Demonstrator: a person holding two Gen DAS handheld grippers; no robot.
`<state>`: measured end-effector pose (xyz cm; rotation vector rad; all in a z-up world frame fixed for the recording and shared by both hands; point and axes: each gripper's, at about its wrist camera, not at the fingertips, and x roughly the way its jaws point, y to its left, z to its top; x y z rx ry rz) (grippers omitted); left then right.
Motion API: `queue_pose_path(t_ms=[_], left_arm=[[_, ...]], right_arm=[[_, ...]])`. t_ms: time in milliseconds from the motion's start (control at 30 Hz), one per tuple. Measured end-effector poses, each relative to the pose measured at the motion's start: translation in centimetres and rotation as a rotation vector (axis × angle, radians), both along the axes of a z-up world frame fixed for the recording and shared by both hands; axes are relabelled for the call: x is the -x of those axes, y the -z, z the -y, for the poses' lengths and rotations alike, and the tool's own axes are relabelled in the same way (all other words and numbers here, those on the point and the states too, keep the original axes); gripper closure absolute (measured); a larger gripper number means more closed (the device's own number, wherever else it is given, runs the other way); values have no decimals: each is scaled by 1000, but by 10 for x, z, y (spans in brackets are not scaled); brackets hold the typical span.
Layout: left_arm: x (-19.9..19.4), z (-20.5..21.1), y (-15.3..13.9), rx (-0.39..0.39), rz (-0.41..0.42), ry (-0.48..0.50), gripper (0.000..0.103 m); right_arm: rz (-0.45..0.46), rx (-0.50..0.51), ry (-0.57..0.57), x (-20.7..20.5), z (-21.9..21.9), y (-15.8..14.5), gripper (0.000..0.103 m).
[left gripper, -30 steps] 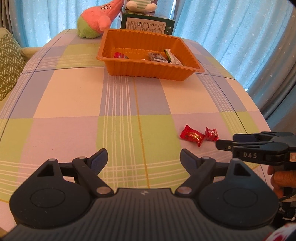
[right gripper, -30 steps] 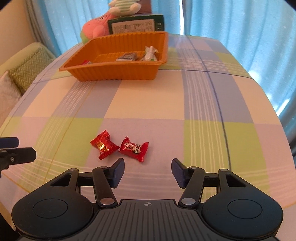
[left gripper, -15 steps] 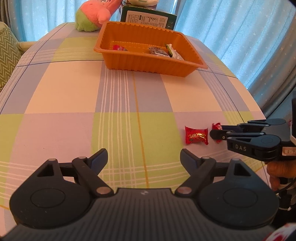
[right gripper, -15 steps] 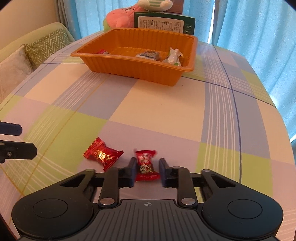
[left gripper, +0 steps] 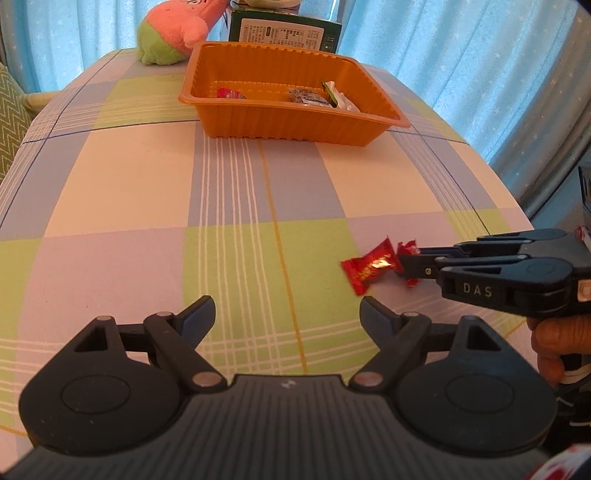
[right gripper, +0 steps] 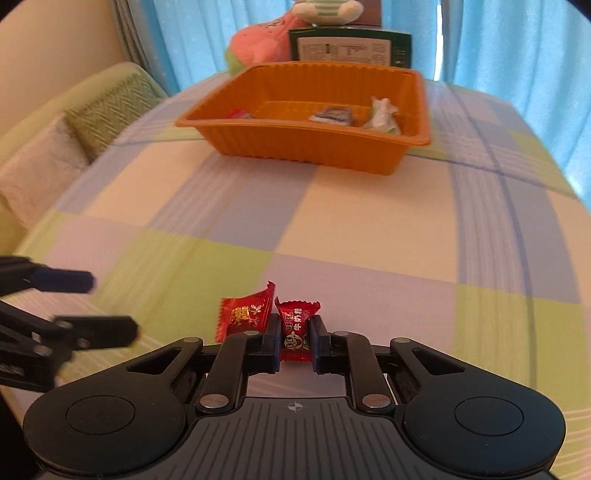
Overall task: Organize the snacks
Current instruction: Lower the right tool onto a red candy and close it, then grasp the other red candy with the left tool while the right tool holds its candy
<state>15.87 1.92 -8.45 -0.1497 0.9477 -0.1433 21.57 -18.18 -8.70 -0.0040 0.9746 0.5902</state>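
Observation:
My right gripper [right gripper: 294, 341] is shut on a small red milk candy [right gripper: 297, 325], held just above the checked tablecloth; it also shows in the left wrist view [left gripper: 406, 263]. A second red candy with gold print [right gripper: 245, 314] lies right beside it on the left, also seen in the left wrist view [left gripper: 371, 266]. My left gripper [left gripper: 288, 317] is open and empty, just short of that candy. The orange tray [left gripper: 284, 127] stands at the far end and holds three wrapped snacks.
A pink and green plush toy [left gripper: 173, 31] and a dark green box [left gripper: 282, 31] stand behind the tray. A sofa with cushions [right gripper: 74, 136] lies to the left of the table. Blue curtains hang behind and to the right.
My right gripper has closed on the small red candy and lifted it slightly. My left gripper has moved forward towards the other red candy, which has shifted a little.

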Motion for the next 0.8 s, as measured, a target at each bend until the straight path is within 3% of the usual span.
queue_pose_path(t_ms=[133,367,500,700,800], left_arm=[[-6,2,3,-27,10,71,19],[-32,33,7,-170,78,380,23],[-46,56,13,-259,110,546,33],[-64,74,21,-291,106,621,40],[-67,78,24,-277,78,637,56]], right_arm=[[-9,-4,39,0,7,-1,88],[-8,-4,135,1,28,-7,87],[-10,-10,176,3,36,-7,87],[-17,-23,220,6,47,-8,87],[-21,-27,235,6,50,-7,87]])
